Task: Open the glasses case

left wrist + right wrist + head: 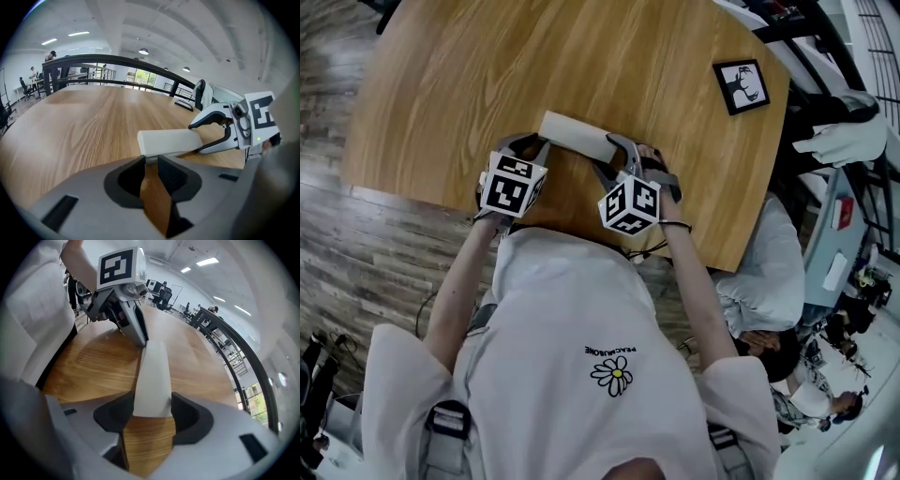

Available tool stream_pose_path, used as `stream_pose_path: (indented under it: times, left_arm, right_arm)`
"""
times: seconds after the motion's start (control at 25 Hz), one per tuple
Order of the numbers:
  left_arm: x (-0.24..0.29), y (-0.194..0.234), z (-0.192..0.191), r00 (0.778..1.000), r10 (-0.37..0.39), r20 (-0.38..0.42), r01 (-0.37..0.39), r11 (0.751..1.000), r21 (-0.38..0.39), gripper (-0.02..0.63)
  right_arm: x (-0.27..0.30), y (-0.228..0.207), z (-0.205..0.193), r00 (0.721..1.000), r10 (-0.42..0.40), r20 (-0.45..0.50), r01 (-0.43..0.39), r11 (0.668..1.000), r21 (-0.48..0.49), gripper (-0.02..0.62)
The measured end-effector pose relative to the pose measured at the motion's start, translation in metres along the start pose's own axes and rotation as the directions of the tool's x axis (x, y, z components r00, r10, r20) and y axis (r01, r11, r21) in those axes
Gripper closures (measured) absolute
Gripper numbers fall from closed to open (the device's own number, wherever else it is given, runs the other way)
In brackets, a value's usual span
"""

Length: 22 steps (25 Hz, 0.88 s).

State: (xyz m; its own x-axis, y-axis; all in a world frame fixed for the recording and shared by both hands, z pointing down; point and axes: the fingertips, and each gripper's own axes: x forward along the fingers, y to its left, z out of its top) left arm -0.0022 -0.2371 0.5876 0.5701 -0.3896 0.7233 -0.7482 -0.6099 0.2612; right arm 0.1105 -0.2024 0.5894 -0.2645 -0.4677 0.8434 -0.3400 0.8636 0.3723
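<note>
Long white glasses case (574,134): closed, lying flat on your light wooden surface (469,75), close to the near edge in front of you. Left tongs (151,160): narrow, tips at the case's left end; you cannot tell whether they pinch it. Right tongs (152,404): wide, astride its right end. Open wood beyond. Black-framed square card (741,86): well apart, by the right edge.

The glasses case (577,134) lies on the desk (581,56) near its lower edge (mid-frame in the head view), running upper left to lower right. The left gripper (541,142) sits at its left end. The right gripper (617,148) sits at its right end, with that end between the jaws. A marker card (742,86) lies well apart, upper right.
</note>
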Motion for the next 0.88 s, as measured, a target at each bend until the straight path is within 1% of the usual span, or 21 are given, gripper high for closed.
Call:
stream_pose_path:
  times: [0.12,0.28,0.36,0.52,0.64,0.76,0.84,0.88]
  left_arm:
    - [0.000,0.000,0.000,1.000,-0.017,-0.006,0.017,1.000,-0.001,0.509]
    - [0.000,0.000,0.000,1.000,-0.018,-0.008,0.018,1.000,0.008,0.511]
    - [0.000,0.000,-0.001,1.000,-0.018,-0.009,0.019,1.000,0.012,0.512]
    - [0.001,0.000,-0.001,1.000,-0.020,-0.010,0.020,1.000,0.020,0.513]
    - [0.001,0.000,-0.001,1.000,-0.023,-0.013,0.023,1.000,0.017,0.514]
    - [0.001,0.000,-0.001,1.000,-0.026,-0.015,0.026,1.000,0.016,0.514]
    - [0.002,-0.001,-0.001,1.000,-0.027,-0.014,0.027,0.999,0.018,0.514]
    - [0.003,-0.001,-0.001,1.000,-0.027,-0.015,0.027,0.999,0.019,0.514]
  right_arm:
    - [0.001,-0.002,0.000,1.000,-0.021,-0.011,0.021,1.000,-0.003,0.345]
    - [-0.001,-0.002,0.000,1.000,-0.002,-0.014,0.002,1.000,0.015,0.351]
    - [-0.001,-0.002,0.000,0.999,0.032,-0.012,-0.031,0.999,0.040,0.354]
    - [-0.001,-0.003,0.001,0.991,0.132,-0.020,-0.130,0.988,0.084,0.354]
    - [-0.004,-0.009,0.003,0.977,0.213,0.013,-0.213,0.964,0.157,0.356]
    - [-0.007,-0.015,0.004,0.956,0.291,0.024,-0.290,0.936,0.198,0.355]
    - [-0.010,-0.022,0.005,0.948,0.319,0.022,-0.315,0.920,0.234,0.357]
    - [-0.011,-0.027,0.005,0.949,0.315,0.026,-0.311,0.916,0.252,0.366]
